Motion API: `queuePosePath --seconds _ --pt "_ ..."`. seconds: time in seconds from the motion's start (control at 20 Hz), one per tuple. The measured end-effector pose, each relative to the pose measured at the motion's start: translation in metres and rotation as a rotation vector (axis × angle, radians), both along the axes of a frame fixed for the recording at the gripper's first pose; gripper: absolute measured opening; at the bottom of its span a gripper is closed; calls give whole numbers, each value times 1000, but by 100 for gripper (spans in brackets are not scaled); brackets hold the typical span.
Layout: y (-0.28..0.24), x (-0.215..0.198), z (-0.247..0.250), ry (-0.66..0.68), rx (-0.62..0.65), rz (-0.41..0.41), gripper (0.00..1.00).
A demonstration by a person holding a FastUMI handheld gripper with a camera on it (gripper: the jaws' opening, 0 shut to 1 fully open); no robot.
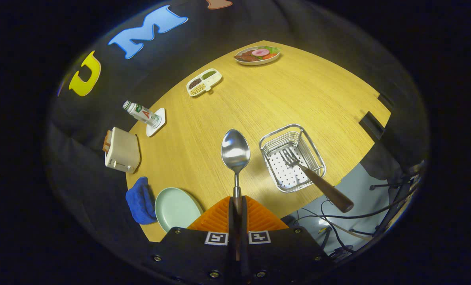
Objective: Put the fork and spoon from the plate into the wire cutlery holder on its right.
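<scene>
The gripper (pixel 237 204) is clenched on the spoon (pixel 235 152), whose bowl sticks out ahead of the fingers above the table (pixel 259 103). To its right sits the wire cutlery holder (pixel 292 157) with the fork (pixel 310 176) leaning inside; the plate (pixel 176 208) lies left.

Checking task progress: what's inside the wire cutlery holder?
The fork is in the wire cutlery holder, tines down, handle sticking out over the rim. The spoon isn't; the gripper jaws are shut on it. The fork covers part of the floor.
</scene>
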State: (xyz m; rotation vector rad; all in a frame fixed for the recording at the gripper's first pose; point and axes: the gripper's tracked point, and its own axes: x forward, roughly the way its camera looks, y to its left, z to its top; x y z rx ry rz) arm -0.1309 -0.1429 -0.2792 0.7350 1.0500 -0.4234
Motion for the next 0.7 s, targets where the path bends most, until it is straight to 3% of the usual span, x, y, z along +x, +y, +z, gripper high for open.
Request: queuePosePath --seconds 0.35,0.7 --pt "-24 -29 -7 57 17 -83 5" --pt "-25 -42 -16 106 47 -93 5"
